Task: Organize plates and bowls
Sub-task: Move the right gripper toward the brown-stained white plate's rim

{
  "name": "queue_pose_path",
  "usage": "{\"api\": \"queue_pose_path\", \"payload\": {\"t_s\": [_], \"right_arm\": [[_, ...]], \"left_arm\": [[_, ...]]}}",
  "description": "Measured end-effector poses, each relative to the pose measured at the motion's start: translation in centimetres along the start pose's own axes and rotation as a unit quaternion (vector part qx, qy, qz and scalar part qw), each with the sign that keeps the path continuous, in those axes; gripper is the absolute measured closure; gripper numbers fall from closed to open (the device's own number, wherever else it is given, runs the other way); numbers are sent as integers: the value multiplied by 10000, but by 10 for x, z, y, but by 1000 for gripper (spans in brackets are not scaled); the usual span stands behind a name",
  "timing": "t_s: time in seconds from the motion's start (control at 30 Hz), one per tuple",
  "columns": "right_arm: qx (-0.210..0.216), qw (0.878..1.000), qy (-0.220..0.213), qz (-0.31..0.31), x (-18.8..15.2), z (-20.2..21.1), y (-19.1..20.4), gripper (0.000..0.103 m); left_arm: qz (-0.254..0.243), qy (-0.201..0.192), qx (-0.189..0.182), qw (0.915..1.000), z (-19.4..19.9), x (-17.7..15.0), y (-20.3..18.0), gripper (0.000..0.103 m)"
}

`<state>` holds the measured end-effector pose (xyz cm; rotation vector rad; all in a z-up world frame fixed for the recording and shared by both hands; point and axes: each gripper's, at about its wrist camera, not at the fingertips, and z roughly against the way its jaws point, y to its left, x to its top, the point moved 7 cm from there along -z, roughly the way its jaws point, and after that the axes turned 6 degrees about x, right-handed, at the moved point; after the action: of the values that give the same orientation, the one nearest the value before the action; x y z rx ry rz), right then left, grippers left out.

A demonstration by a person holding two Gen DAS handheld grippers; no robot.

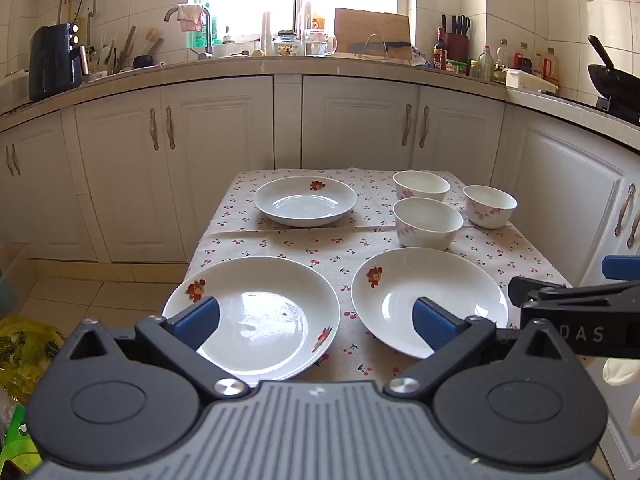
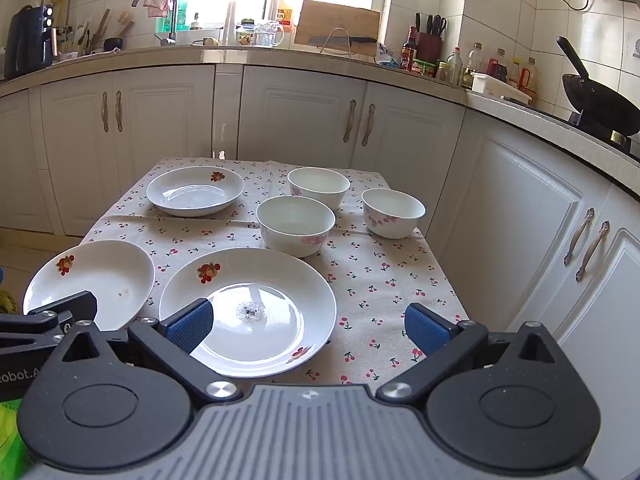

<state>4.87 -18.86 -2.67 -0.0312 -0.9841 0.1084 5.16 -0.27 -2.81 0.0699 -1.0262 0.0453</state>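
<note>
Three white plates with fruit prints lie on a cherry-print tablecloth [image 1: 320, 248]: a near left plate [image 1: 256, 316], a near right plate [image 1: 432, 300] and a far plate [image 1: 305, 201]. Three white bowls with pink flowers stand at the back right: a near bowl [image 1: 428, 222], a far bowl [image 1: 421, 185] and a right bowl [image 1: 490, 205]. My left gripper [image 1: 316, 322] is open and empty, above the near plates. My right gripper [image 2: 308, 326] is open and empty over the near right plate [image 2: 248, 308]; its side shows in the left wrist view [image 1: 576, 300].
White kitchen cabinets [image 1: 224, 160] wrap around behind and to the right of the small table. The counter holds a black air fryer [image 1: 54, 62], bottles [image 1: 488, 62] and a wok [image 1: 612, 78]. Bags [image 1: 24, 344] lie on the floor at the left.
</note>
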Motion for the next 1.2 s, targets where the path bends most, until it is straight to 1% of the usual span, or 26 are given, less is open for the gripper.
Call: {"api": "queue_pose_path", "payload": {"t_s": [0.3,0.5,0.57,0.67,0.87,0.93,1.0,1.07,1.13,1.2], "right_arm": [[8,10000,-40,35,1,-1,1,0],[139,9998,-29,144,3,-8,2,0],[204,9996,-37,204,7,-9,1,0],[205,9991,-109,347,14,-8,3,0],[373,9972,-378,525,37,-13,0,0],[485,9957,-514,592,46,-16,2,0],[632,9938,-679,605,53,-18,4,0],[912,9904,-849,594,59,-24,8,0],[1131,9877,-887,611,64,-33,15,0],[1405,9841,-838,692,65,-43,23,0]], "left_arm": [[4,11,-38,10000,-2,1,0,1],[-45,-52,-98,9999,-5,2,1,1],[-65,-99,-144,9998,-5,3,2,1],[-206,-142,-79,9997,-9,4,6,1],[-419,-152,3,9990,-20,6,20,1],[-521,-87,-8,9986,-25,4,23,1],[-630,-114,-60,9979,-27,1,26,1],[-767,-142,-210,9967,-28,-4,27,1],[-899,-187,-388,9950,-29,-9,29,1],[-1006,-227,-397,9939,-30,-15,32,1]]}}
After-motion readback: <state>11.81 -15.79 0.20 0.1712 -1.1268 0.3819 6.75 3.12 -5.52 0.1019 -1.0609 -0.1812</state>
